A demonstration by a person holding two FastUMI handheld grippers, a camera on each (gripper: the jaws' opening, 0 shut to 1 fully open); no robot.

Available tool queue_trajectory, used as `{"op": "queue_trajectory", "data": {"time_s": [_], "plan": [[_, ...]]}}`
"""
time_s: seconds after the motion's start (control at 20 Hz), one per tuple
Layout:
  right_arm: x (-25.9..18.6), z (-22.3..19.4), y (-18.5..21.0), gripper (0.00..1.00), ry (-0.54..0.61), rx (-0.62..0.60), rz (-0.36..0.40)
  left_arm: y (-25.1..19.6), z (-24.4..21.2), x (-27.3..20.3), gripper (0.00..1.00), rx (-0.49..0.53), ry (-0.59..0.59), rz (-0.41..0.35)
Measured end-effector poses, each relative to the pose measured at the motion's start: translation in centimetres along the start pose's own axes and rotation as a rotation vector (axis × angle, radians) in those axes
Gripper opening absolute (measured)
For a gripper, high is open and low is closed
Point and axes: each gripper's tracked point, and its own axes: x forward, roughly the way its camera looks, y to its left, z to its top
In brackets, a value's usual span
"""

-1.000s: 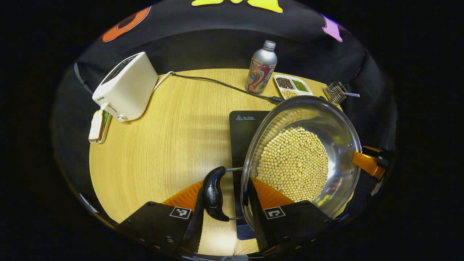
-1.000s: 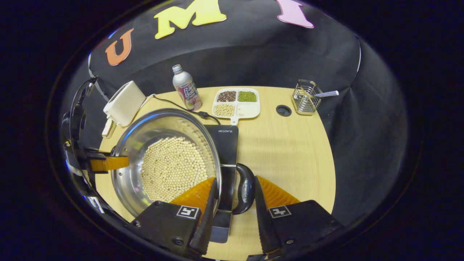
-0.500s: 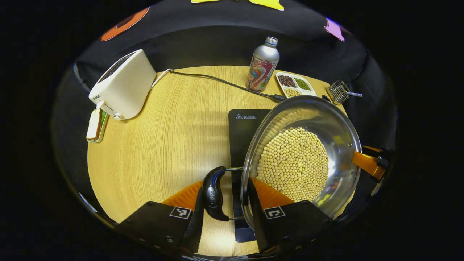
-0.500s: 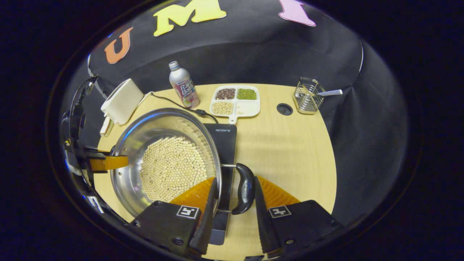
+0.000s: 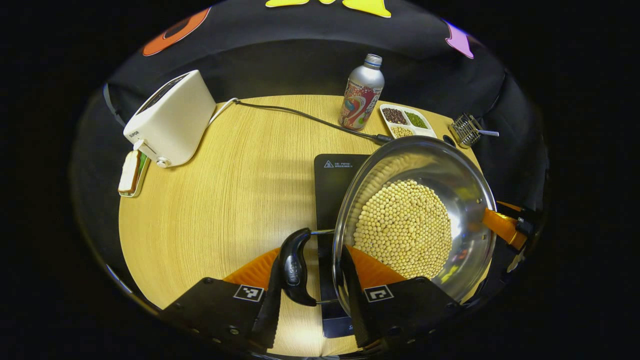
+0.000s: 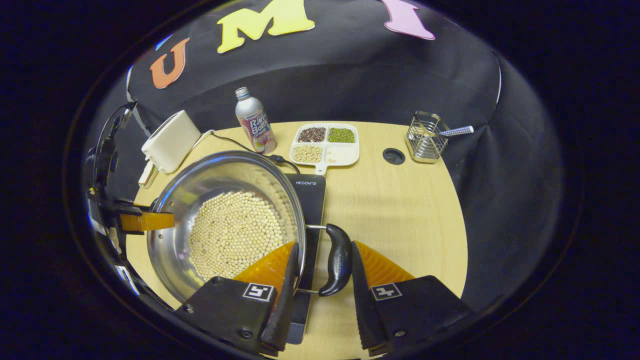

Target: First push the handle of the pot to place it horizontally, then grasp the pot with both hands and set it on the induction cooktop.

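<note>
Both my grippers, left (image 5: 310, 280) and right (image 6: 320, 275), clamped on pot (image 5: 415, 220) handles; pot over cooktop (image 5: 335, 185); lowering left.

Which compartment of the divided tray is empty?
In the right gripper view, the divided tray has its near-right compartment bare. The other three hold dark beans, green beans, and pale beans beside it.

Opposed close views, shared pot (image 5: 415, 220)
</note>
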Motion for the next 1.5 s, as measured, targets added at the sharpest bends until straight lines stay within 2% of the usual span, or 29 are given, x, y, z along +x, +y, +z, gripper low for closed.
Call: {"op": "queue_trajectory", "data": {"time_s": [0.35, 0.4, 0.45, 0.5, 0.6, 0.65, 0.7, 0.75, 0.8, 0.85, 0.9, 0.95, 1.25, 1.5], "plan": [[-0.1, -0.3, 0.1, 0.55, -0.011, 0.026, -0.014, 0.2, 0.5, 0.0, 0.58, 0.013, 0.017, -0.008], [-0.1, -0.3, 0.1, 0.55, -0.013, 0.029, -0.014, 0.1, 0.4, 0.0, 0.67, 0.010, 0.013, -0.009], [-0.1, -0.3, 0.1, 0.57, -0.017, 0.029, -0.015, 0.2, 0.6, 0.0, 0.49, 0.009, 0.012, -0.008], [-0.1, -0.2, 0.1, 0.57, -0.021, 0.036, -0.014, 0.1, 0.5, 0.0, 0.59, 0.007, 0.008, -0.005], [-0.3, -0.3, 0.0, 0.58, -0.012, 0.020, -0.024, 0.2, 0.8, -0.2, 0.63, 0.003, -0.010, -0.008], [-0.4, -0.2, 0.0, 0.63, -0.023, 0.017, -0.023, 0.3, 1.2, -0.7, 0.66, 0.004, -0.032, -0.004], [-0.7, 0.3, 0.0, 0.65, -0.049, 0.027, -0.018, 0.4, 1.5, -1.4, 0.65, 0.011, -0.066, 0.003], [-1.1, 0.7, 0.0, 0.67, -0.082, 0.036, -0.021, 0.4, 2.0, -2.2, 0.53, 0.017, -0.106, 0.000], [-1.7, 1.1, -0.2, 0.67, -0.108, 0.037, -0.033, 0.0, 2.4, -3.1, 0.81, 0.024, -0.141, 0.004], [-2.3, 1.5, 0.0, 0.70, -0.145, 0.029, -0.030, 0.1, 2.5, -3.8, 1.00, 0.034, -0.181, 0.011], [-3.2, 2.0, 0.5, 0.75, -0.178, 0.017, -0.023, 0.2, 3.1, -4.9, 0.99, 0.045, -0.233, 0.037], [-4.0, 2.2, 1.0, 0.77, -0.204, 0.002, -0.017, 0.2, 3.4, -5.7, 0.98, 0.055, -0.272, 0.047], [-7.2, 3.0, 3.8, 0.78, -0.300, -0.102, -0.040, -0.5, 3.2, -9.2, 0.98, 0.098, -0.414, 0.068], [-10.6, 3.8, 6.0, 0.79, -0.374, -0.134, -0.055, 0.0, 3.4, -13.2, 0.98, 0.098, -0.515, 0.064]]}}
